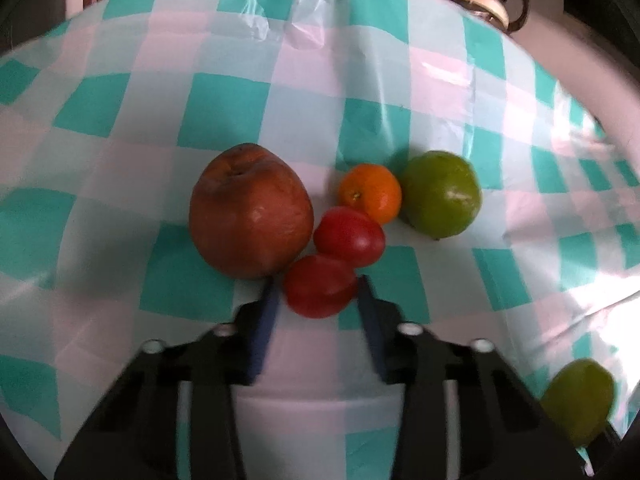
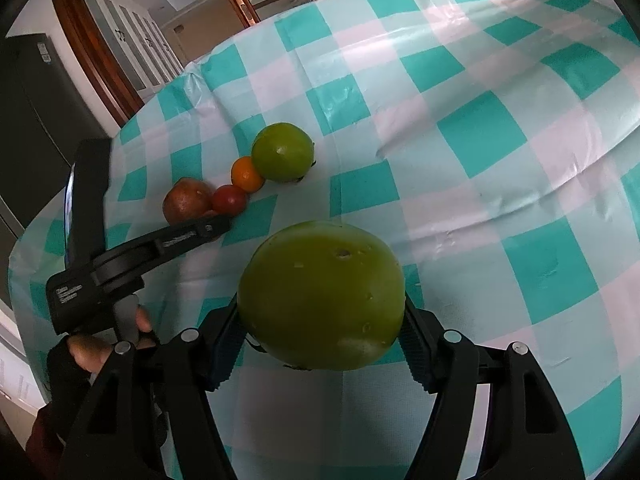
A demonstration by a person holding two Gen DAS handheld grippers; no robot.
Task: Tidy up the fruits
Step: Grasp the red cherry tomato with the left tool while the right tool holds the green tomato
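Note:
In the left wrist view a brown apple, two red tomatoes, a small orange and a green fruit lie grouped on the checked tablecloth. My left gripper has its fingers on both sides of the nearer tomato, apparently closed on it. My right gripper is shut on a large green fruit, held above the cloth. That fruit also shows at the left view's lower right. The right view shows the group and the left gripper.
A crumpled clear plastic bag lies at the table's far edge. A kettle-like pot stands beyond the table at the back right. A wooden glass-door cabinet and a dark appliance stand beyond the table.

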